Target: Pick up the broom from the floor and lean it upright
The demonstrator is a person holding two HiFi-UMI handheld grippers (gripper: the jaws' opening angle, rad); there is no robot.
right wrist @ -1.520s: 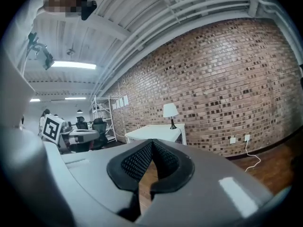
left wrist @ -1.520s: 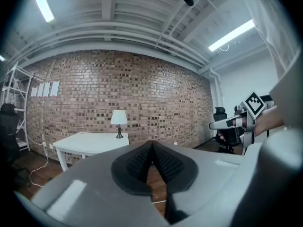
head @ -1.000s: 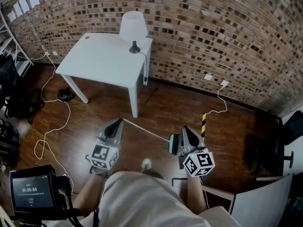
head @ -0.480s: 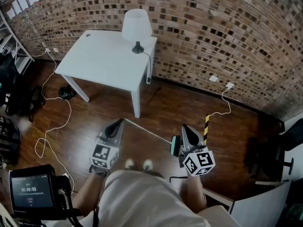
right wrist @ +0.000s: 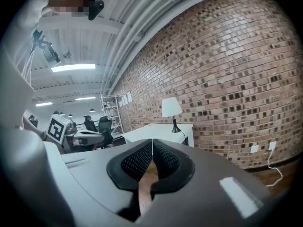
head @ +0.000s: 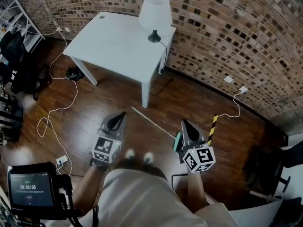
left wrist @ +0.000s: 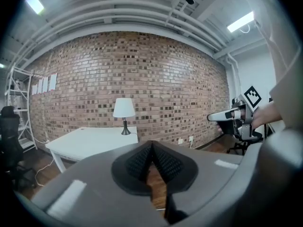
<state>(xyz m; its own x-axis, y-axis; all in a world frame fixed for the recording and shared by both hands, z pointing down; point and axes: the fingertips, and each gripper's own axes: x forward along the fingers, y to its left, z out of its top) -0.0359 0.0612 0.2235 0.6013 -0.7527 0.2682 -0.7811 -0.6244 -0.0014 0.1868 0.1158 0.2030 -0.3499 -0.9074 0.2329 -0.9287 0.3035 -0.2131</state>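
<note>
Broom lies flat on the wooden floor, just ahead of the person's feet. Its thin pale handle runs from near the leg of the white bench to a green head beside the right claw. That claw and the left claw are both pinched closed, holding nothing. It looks light and stiff, heavier at the head. The slim round handle may roll between the pads, so I'd grip mid-handle, slightly towards the head.

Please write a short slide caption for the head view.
Left tongs and right tongs, both shut, hover beside the broom lying on the floor.
</note>
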